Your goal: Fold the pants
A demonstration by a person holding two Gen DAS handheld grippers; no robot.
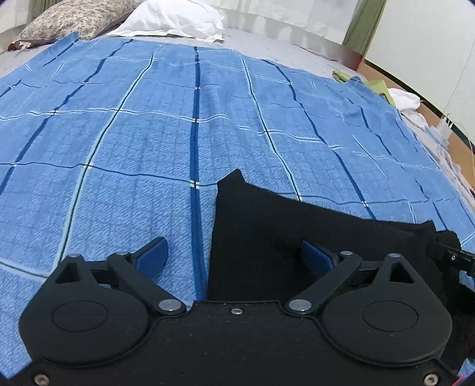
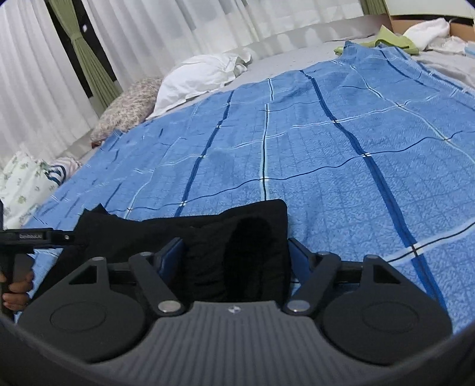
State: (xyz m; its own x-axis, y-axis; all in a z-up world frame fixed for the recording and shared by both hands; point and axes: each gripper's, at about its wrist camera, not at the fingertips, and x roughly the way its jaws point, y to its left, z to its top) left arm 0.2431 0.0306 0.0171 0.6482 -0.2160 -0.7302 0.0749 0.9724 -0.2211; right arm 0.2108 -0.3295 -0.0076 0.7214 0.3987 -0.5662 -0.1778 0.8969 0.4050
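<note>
Pants [image 1: 282,225]: black, soft knit-looking cloth, lying flat on the blue plaid blanket [image 1: 148,133] at the near edge of the bed. They look already doubled into a compact dark slab, though black on black hides the layers, so I can't count folds.

My left gripper [image 1: 234,252] has its jaws spread wide. One blue pad sits over bare blanket and the other over the cloth, so the left edge of the pants runs between them. Nothing is pinched there.

My right gripper [image 2: 234,255] also has its jaws apart, straddling the right end of the pants [image 2: 237,237]. The pads sit just beside the fabric on both sides. I can't tell whether they touch it; it's not a firm clamp in any case.

Handling guess: light, limp, no stiffness, will sag and drape from any single hold. Not slippery and not fragile, though the layers may slide over each other. Best hold is at the corners or along a folded edge, pinching all layers at once, both ends lifted together.

Containers: none within reach. A brown box-like shape [image 2: 460,28] sits at the far side beyond a green cloth [image 2: 394,38] and some white cloth [image 2: 430,28]; its contents aren't readable.
</note>
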